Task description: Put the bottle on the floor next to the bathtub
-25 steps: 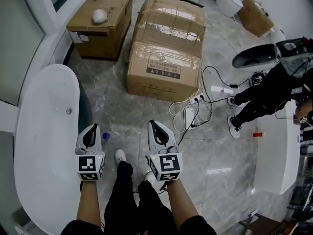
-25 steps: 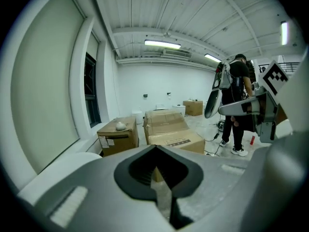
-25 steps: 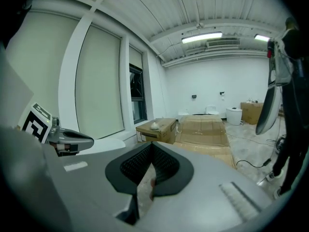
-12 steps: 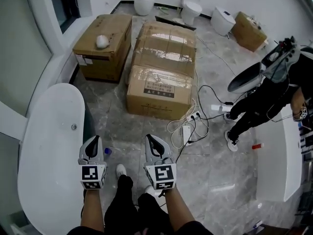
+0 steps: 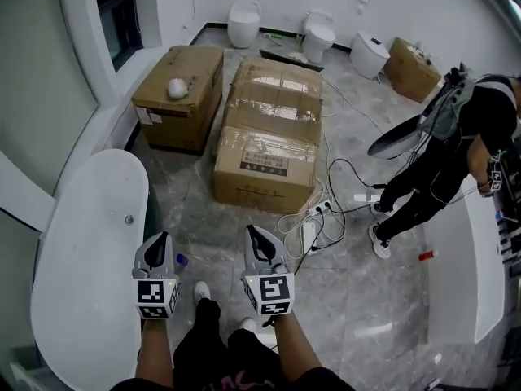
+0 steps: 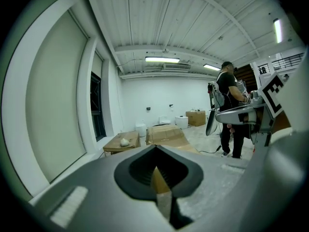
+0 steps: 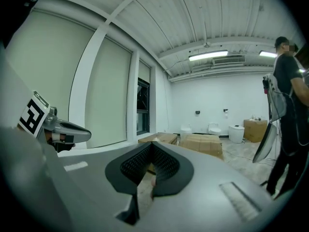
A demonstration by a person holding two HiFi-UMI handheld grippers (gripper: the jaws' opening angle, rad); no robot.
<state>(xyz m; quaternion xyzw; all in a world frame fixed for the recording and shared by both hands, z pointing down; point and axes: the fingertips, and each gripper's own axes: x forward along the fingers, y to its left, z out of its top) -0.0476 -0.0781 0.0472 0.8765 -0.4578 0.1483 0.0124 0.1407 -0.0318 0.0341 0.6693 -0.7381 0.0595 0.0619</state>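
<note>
A small bottle [image 5: 181,260] with a blue cap stands on the grey marble floor beside the white bathtub [image 5: 85,259]; only its top shows, just right of my left gripper. My left gripper [image 5: 156,242] hovers over the tub's right edge, jaws together with nothing held. My right gripper [image 5: 254,232] hangs further right above the floor, also shut and empty. In the left gripper view the left gripper [image 6: 155,152] points level into the room, as does the right gripper [image 7: 152,147] in the right gripper view.
Two cardboard boxes [image 5: 270,133] [image 5: 181,96] stand ahead on the floor. A power strip and tangled cables [image 5: 311,230] lie to the right. A person in black [image 5: 444,157] stands at the right by a white counter [image 5: 456,275]. Toilets [image 5: 242,23] line the back wall.
The head view has tilted up, showing more of the far wall and toilets. The person at the right has straightened up. Both grippers stay shut and the bottle stays on the floor.
</note>
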